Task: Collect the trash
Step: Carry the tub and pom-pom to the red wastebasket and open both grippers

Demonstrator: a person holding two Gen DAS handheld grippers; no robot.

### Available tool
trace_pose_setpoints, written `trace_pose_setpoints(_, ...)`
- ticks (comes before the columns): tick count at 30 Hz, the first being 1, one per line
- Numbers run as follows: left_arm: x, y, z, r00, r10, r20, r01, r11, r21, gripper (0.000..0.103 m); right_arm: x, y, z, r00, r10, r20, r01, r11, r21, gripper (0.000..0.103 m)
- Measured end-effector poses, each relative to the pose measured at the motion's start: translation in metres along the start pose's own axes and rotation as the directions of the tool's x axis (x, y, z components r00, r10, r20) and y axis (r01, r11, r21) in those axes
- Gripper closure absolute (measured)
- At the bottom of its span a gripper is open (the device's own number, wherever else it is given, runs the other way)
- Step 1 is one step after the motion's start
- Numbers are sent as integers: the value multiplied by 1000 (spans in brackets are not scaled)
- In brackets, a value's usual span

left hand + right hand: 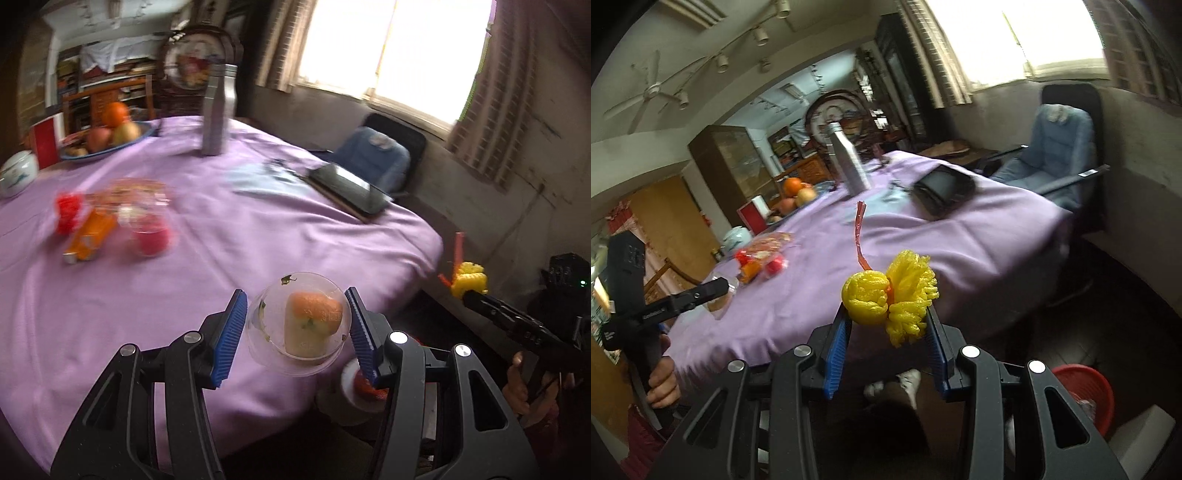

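Note:
Between the blue pads of my left gripper sits a clear plastic cup with orange and cream scraps inside, held over the near edge of the purple-clothed table. My right gripper is shut on a yellow foam fruit net with a red strip sticking up from it. In the left wrist view this net hangs off the table's right edge. More litter lies on the cloth: a red wrapper, an orange packet and a clear cup with red inside.
A red basket stands on the floor at lower right. A fruit bowl, metal bottle, black tablet and white jar are on the table. A blue padded chair is behind it.

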State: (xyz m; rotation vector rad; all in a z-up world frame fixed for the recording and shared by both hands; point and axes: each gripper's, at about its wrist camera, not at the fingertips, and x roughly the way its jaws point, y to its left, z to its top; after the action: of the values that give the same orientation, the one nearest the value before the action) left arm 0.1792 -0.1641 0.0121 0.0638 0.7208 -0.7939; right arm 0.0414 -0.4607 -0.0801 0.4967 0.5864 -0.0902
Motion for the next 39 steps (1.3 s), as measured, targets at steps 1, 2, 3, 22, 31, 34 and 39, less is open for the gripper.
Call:
trace_pose_setpoints(1,7,-14,-2,1000,-23,-11,23,1000,17,49,-3,-8,-3,1000,-13,-1,13,1000,11,64)
trace_pose_setpoints(2,12,-22,-4,999,-39,-18,39,999,26,49,-5,-17,-6,1000,-26,-3,26,999,23,64)
trace_pose_setpoints(3,19,-33,-5,998,-58,-28,59,998,35,49,-9,-28,-10,999,-42,-7,43,998,40,64)
trace_pose_setpoints(22,151,-124,-51,935,-180,-306,219,971,97,49,41,-182,-120,919,-274,-285,341,913,223,61)
trace_pose_setpoints(31,184,-145,-64,908,-171,-384,239,961,137,49,62,-216,-143,898,-239,-368,359,883,303,45)
trace_pose_setpoints(34,190,-154,-67,901,-166,-400,247,956,159,49,56,-221,-137,904,-252,-346,364,877,313,44)
trace_pose_setpoints(39,205,-175,-73,886,-165,-432,276,938,208,49,44,-232,-130,916,-266,-301,366,860,356,41)
